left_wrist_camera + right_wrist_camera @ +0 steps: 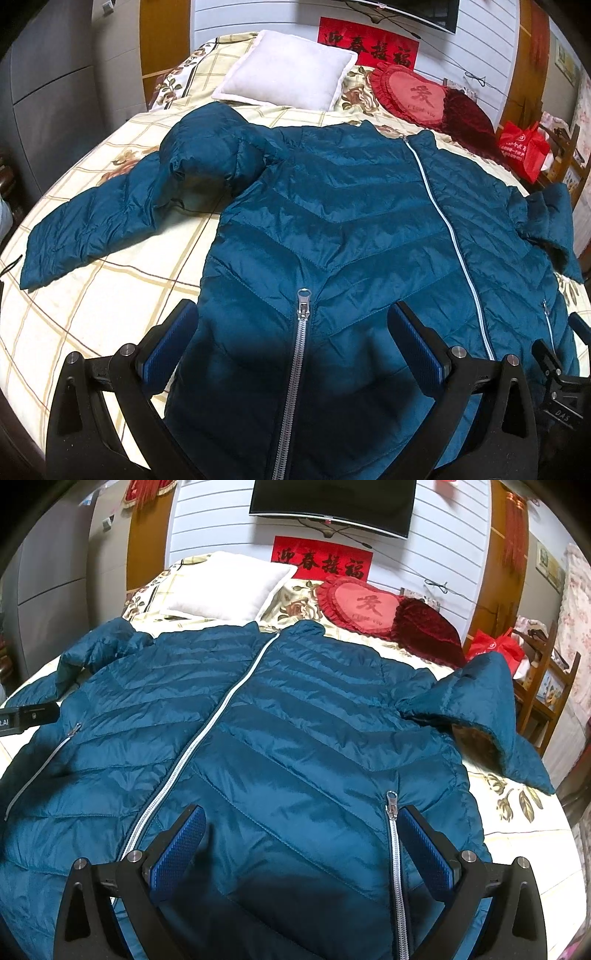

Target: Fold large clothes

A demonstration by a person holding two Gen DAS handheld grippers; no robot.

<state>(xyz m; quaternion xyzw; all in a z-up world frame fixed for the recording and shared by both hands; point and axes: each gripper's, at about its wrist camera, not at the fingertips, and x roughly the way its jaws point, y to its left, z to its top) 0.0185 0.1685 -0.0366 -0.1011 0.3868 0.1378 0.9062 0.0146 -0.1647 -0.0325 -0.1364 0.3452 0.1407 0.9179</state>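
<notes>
Both grippers hover with jaws spread wide over the hem of a teal puffer jacket (332,221) laid front-up on the bed (110,314), nothing gripped.

The left gripper (291,332) straddles the left pocket zip (301,332); the right gripper (303,834) sits between the centre zip (207,731) and the right pocket zip (393,830). One sleeve (92,229) lies flat across the sheet; the other sleeve (491,716) is crumpled upward near the bed's edge. A clean fold likely starts by pinching each side near the hem through both layers, since the slick quilted shell may slip. Whether the fingertips touch the fabric cannot be told; the fisheye flattens depth. The raised sleeve probably wants flattening inward first.
</notes>
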